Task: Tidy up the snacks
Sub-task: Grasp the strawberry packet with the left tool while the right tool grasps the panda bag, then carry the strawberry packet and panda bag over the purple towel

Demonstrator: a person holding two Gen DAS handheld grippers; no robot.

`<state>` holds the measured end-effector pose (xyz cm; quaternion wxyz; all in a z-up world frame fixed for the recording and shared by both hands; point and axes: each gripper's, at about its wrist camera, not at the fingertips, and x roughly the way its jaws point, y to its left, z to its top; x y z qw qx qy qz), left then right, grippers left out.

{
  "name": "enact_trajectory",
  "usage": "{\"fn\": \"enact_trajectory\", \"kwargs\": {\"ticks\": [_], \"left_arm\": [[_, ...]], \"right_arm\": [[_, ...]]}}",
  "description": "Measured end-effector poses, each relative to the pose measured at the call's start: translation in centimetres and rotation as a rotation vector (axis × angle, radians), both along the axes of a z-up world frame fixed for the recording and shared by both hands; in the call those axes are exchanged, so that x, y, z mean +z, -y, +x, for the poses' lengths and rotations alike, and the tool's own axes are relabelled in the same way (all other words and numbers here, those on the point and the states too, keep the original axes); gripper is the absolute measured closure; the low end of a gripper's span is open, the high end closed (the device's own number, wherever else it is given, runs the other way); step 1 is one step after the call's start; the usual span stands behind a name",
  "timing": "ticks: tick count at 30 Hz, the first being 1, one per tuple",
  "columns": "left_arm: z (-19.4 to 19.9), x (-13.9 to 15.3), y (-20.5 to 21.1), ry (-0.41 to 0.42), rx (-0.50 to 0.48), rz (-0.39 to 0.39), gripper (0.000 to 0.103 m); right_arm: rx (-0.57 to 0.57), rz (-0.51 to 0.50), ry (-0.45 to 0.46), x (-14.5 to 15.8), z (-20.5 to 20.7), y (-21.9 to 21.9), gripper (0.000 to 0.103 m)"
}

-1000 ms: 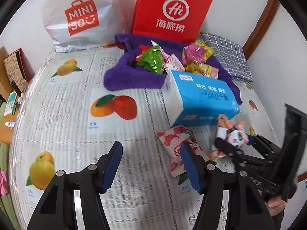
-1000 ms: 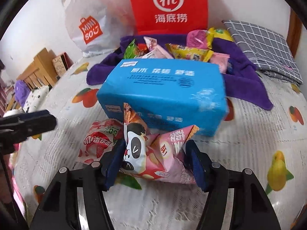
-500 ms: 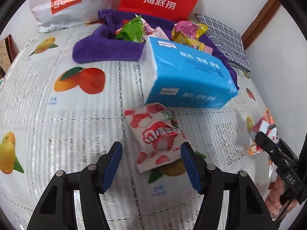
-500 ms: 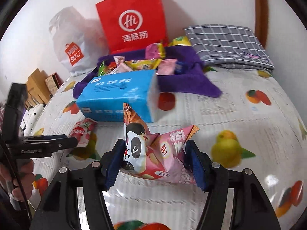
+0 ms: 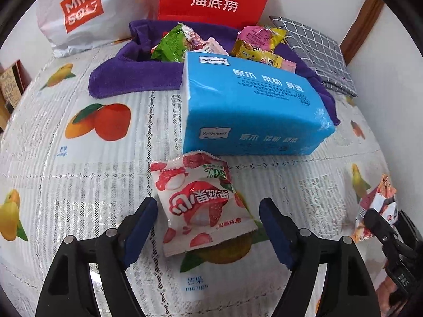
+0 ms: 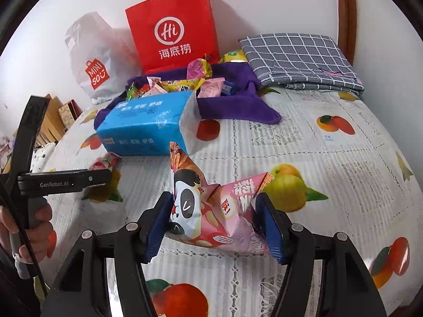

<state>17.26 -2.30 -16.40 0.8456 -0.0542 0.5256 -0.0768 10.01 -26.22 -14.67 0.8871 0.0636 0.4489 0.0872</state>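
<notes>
Bare tablecloth [image 5: 87, 185] is lying open from seven to eleven o'clock of the lychee packet [image 5: 201, 206]; the blue tissue pack [image 5: 251, 111] is blocking twelve o'clock.

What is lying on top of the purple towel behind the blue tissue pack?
On the purple towel lies a heap of wrapped snacks: green, yellow and pink packets. The blue tissue pack hides the towel's near edge and the packets' lower parts, so the full count stays unclear.
</notes>
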Motion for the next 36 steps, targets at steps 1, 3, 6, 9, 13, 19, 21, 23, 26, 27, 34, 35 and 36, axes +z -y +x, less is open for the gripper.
{"fn": "enact_trajectory", "kwargs": {"ticks": [1,3,6,9,13,19,21,23,26,27,34,35,36], "left_arm": [[0.0,0.0,0.1,0.008,0.001,0.011,0.026],[0.1,-0.1,0.5,0.022,0.002,0.036,0.026],[-0.2,-0.2,1.1,0.050,-0.002,0.108,0.038],[-0.8,-0.1,1.0,0.076,-0.041,0.130,0.046],[-2.5,0.0,0.3,0.088,-0.092,0.133,0.048],[-3.9,-0.4,-0.9,0.141,-0.106,0.136,0.037],[-4.0,-0.5,-0.9,0.160,-0.096,0.141,0.037],[-4.2,-0.6,-0.8,0.172,-0.092,0.145,0.037],[-4.2,-0.5,-1.1,0.183,-0.081,0.130,0.043],[-4.3,-0.5,-1.2,0.184,-0.080,0.125,0.044],[-4.4,0.1,-2.1,0.155,-0.106,0.055,0.049],[-4.5,0.3,-2.3,0.150,-0.108,0.035,0.049],[-4.5,0.6,-2.5,0.147,-0.110,0.014,0.049]], "right_arm": [[-0.001,0.005,-0.004,-0.1,0.0,0.0,0.039],[0.000,0.008,-0.009,-0.3,-0.1,-0.1,0.039],[0.005,0.001,-0.014,-0.4,-0.2,-0.6,0.039],[0.006,-0.004,-0.019,-0.3,-0.3,-1.0,0.039],[-0.005,-0.011,-0.021,-0.2,-0.3,-1.1,0.039],[-0.024,-0.027,-0.036,-0.4,-0.1,-1.4,0.039],[-0.028,-0.038,-0.045,-0.5,0.0,-1.7,0.039],[-0.028,-0.045,-0.051,-0.5,0.0,-1.9,0.039],[-0.034,-0.060,-0.053,-0.3,0.0,-2.2,0.039],[-0.039,-0.064,-0.054,-0.1,-0.1,-2.3,0.039],[-0.067,-0.047,-0.062,0.9,0.1,-2.8,0.039],[-0.068,-0.043,-0.061,1.1,0.2,-3.0,0.039],[-0.069,-0.040,-0.059,1.3,0.3,-3.1,0.039]]}}
